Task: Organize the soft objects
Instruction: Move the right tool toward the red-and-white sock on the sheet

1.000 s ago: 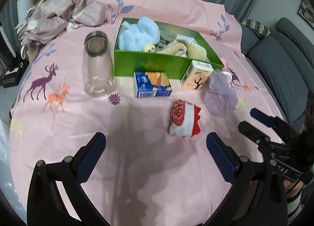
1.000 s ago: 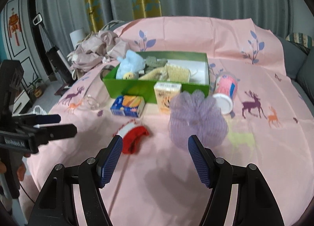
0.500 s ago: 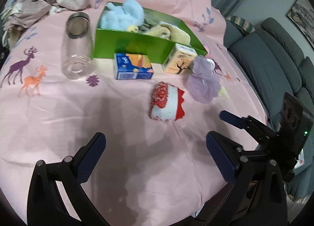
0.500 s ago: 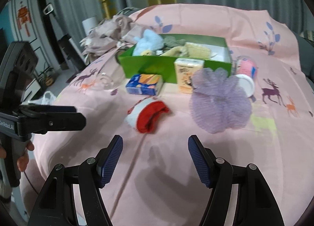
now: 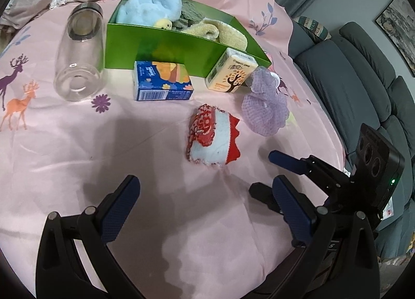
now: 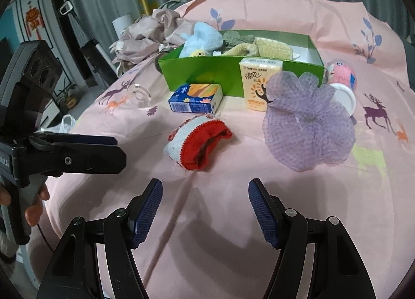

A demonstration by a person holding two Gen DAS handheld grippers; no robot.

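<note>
A red and white knitted sock (image 5: 211, 136) (image 6: 198, 143) lies on the pink cloth. A purple mesh bath puff (image 5: 265, 110) (image 6: 308, 120) lies to its right. A green box (image 5: 179, 44) (image 6: 233, 72) behind them holds a blue plush toy (image 5: 150, 5) (image 6: 203, 38), a grey cloth and a yellow towel (image 5: 218, 31) (image 6: 262, 48). My left gripper (image 5: 205, 210) is open and empty, short of the sock; it also shows in the right wrist view (image 6: 85, 152). My right gripper (image 6: 205, 212) is open and empty, short of the sock and puff; it also shows in the left wrist view (image 5: 269, 171).
A blue tissue pack (image 5: 162, 81) (image 6: 197, 97) and a yellow tissue pack (image 5: 232, 70) (image 6: 259, 83) stand before the box. A glass jar (image 5: 79, 52) lies at the left. A pink cup (image 6: 342, 81) lies at the right. Crumpled fabric (image 6: 147, 33) sits behind. A grey sofa (image 5: 363, 70) is beyond the table.
Both grippers have moved closer to the sock. My right gripper has shifted left, away from the puff. Both stay open.
</note>
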